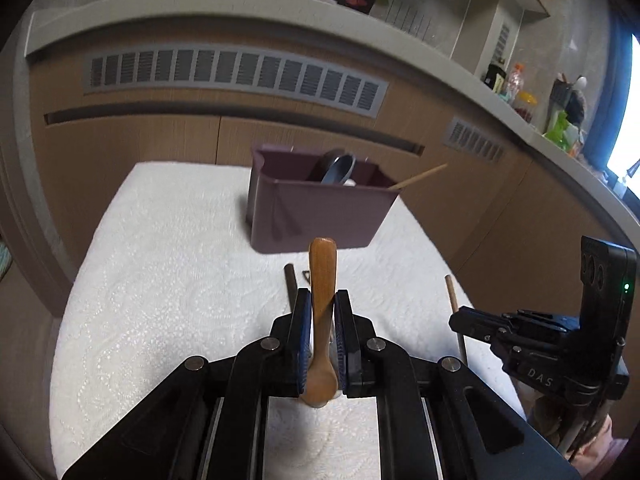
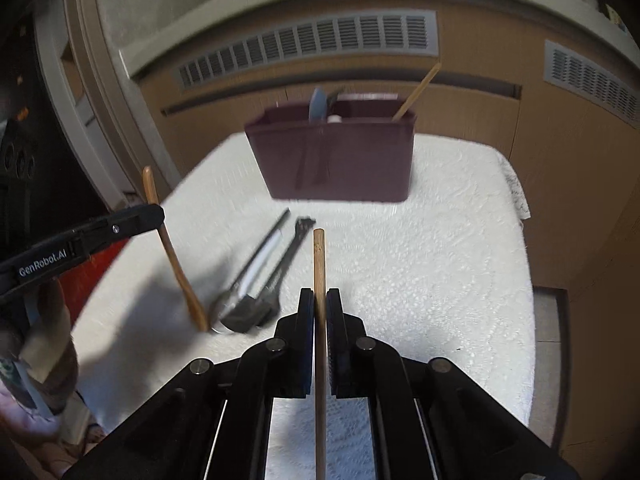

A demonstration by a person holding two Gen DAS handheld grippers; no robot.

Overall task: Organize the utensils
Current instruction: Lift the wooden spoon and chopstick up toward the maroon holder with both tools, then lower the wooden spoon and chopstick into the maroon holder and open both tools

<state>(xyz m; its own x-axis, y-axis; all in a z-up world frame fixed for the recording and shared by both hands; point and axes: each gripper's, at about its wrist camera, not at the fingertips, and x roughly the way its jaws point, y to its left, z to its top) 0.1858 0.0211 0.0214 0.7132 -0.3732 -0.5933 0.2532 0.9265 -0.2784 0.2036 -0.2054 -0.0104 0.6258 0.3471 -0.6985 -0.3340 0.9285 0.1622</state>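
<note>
Both loads are gripped: my left gripper point(image 1: 323, 304) is clamped on the wooden spoon point(image 1: 322, 280), my right gripper point(image 2: 319, 300) pinched tight on a chopstick point(image 2: 319, 264). Step in hand, as I judge it: carry to the maroon holder point(image 2: 340, 160) at upper centre of frame. Next, aim each over its open top before letting go; dark utensils point(image 2: 256, 280) lie on the white cloth point(image 2: 420, 260).

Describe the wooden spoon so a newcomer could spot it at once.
Start at the maroon bin on the white cloth. Nearer and to its left, the left claw grips the wooden spoon. Unlike the chopstick, it widens into a bowl.
</note>
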